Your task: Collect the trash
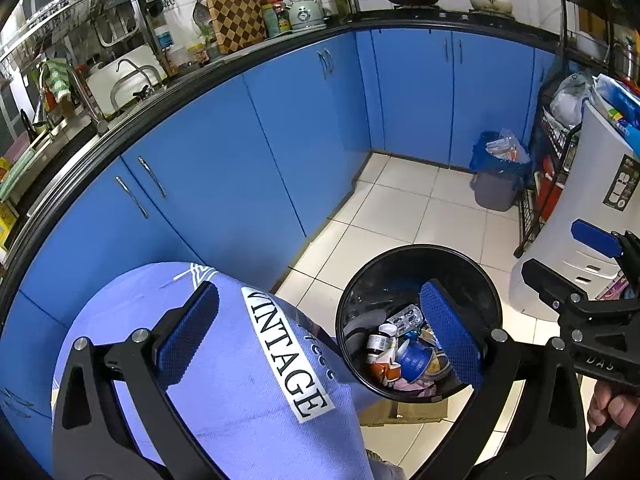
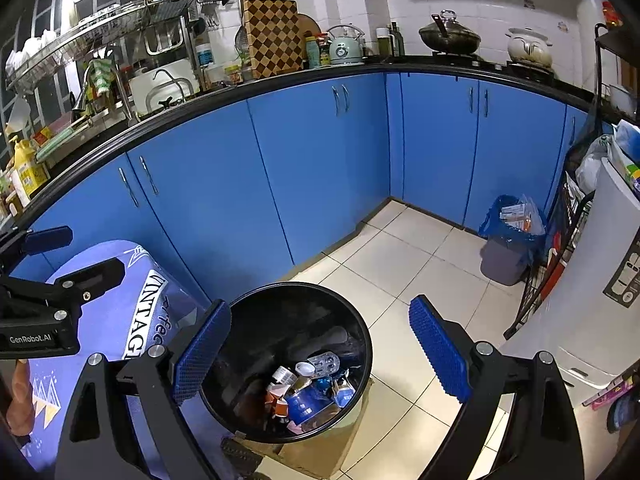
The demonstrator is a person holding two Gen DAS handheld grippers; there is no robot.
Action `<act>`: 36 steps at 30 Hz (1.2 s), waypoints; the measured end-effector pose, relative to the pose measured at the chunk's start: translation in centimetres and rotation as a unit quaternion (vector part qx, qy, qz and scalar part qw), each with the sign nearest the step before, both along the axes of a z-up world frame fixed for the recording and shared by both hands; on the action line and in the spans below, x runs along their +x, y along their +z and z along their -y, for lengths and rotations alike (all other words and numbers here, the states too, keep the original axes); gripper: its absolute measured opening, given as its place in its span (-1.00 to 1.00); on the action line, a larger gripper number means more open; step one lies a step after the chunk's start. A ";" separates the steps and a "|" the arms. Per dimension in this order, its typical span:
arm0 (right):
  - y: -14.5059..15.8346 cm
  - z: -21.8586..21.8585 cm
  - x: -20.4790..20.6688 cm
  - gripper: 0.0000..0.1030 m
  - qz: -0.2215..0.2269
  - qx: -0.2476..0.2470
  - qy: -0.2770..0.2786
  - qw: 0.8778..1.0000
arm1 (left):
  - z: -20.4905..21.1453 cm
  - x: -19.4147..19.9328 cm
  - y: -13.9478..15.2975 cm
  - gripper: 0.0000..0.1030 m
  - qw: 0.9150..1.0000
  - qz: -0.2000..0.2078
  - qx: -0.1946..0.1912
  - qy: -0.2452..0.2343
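Hovering wide apart and carrying nothing, the left gripper (image 1: 320,336) is spreading its blue pads over the edge of a cloth (image 1: 240,360) and the mouth of the black bin (image 1: 486,280). The right gripper (image 2: 320,352) is likewise gaping, nothing between its pads, and is hanging straight above the same bin (image 2: 360,320).

Inside, the trash (image 2: 308,392) is lying in a heap at the bottom: a small bottle (image 1: 378,344), a blister pack (image 1: 406,316), a blue tub (image 1: 414,360) and crumpled wrappers. The bin is standing on flattened cardboard (image 2: 320,452) on the tiled floor (image 1: 400,216), just beside the cloth-covered surface printed "VINTAGE".

Further out, blue cabinets (image 2: 280,168) are running under a cluttered counter, and a second grey bin (image 1: 494,188) with a blue liner is sitting in the corner, well apart, already stuffed with packets.

Judging by this, the collecting is looking far along: rubbish is in the bin, both grippers are free, and no loose litter is showing on the cloth or floor. Something may be lying behind the grippers, though; the fisheye edges are hiding that. What is left, probably, is a final check or moving the bin.
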State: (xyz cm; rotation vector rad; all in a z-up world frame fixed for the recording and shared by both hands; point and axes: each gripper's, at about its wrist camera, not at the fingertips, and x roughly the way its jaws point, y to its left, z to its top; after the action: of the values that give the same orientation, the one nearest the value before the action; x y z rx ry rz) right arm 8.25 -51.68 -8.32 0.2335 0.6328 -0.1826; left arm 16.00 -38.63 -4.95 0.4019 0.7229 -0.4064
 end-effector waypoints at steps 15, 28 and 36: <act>1.9 -0.6 -2.1 0.72 0.021 0.014 -0.026 0.999 | -1.7 -2.2 1.2 0.93 1.000 0.023 0.008 0.009; 2.6 -1.6 -2.2 0.75 0.015 -0.004 -0.012 1.000 | -2.1 -2.9 1.3 0.93 1.000 0.008 0.004 0.006; 2.2 -2.0 -2.1 0.75 0.006 -0.008 -0.008 1.000 | -3.3 -2.4 1.2 0.93 1.000 -0.006 -0.008 0.016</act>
State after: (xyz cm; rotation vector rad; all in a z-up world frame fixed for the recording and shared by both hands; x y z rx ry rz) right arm 6.13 -49.64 -6.07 0.2241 0.6163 -0.2024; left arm 13.64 -35.36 -3.73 0.3719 0.7362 -0.3841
